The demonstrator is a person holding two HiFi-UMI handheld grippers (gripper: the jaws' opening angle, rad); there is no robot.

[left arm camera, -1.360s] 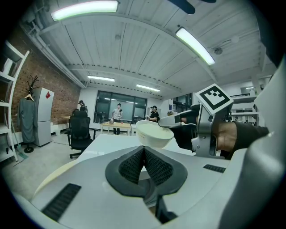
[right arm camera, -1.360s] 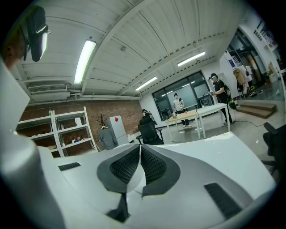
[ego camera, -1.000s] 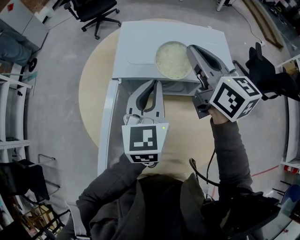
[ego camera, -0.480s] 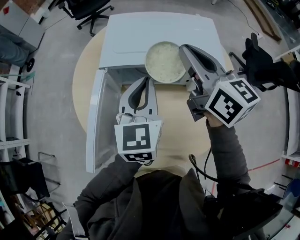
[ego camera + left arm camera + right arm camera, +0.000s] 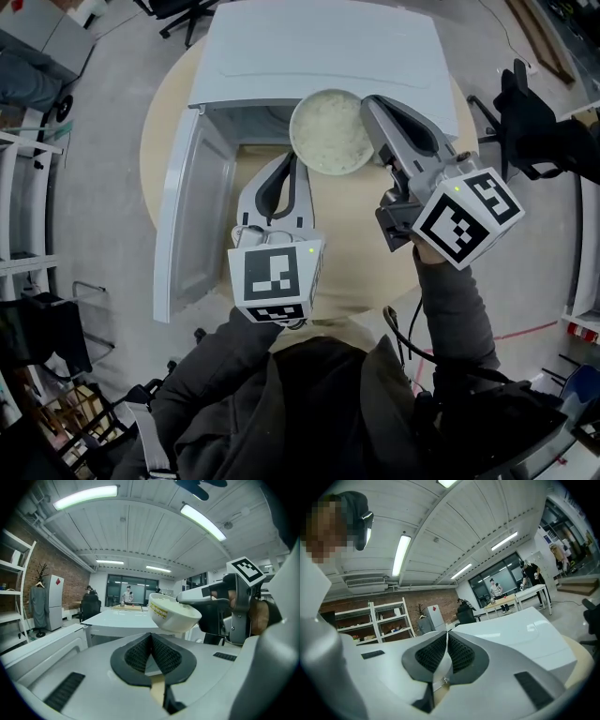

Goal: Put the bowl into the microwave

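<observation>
A white bowl [image 5: 330, 131] full of rice hangs in front of the open white microwave [image 5: 319, 56]. My right gripper [image 5: 371, 105] is shut on the bowl's right rim. In the right gripper view a thin white edge sits pinched between the pads of the right gripper [image 5: 446, 637]. The left gripper view has the bowl [image 5: 172, 613] held up ahead of me. My left gripper [image 5: 294, 159] is shut and empty, just below and left of the bowl, its tips [image 5: 151, 638] pressed together. The microwave door [image 5: 192, 216] stands swung out to the left.
The microwave stands on a round beige table [image 5: 361, 244]. A black office chair [image 5: 178, 7] is on the floor beyond it. Shelving [image 5: 23, 216] runs along the left and a black object [image 5: 530, 122] stands at the right.
The bowl has come toward me and down, from over the microwave's top to in front of its opening. The door shows further out to the left. Both grippers stay shut.
</observation>
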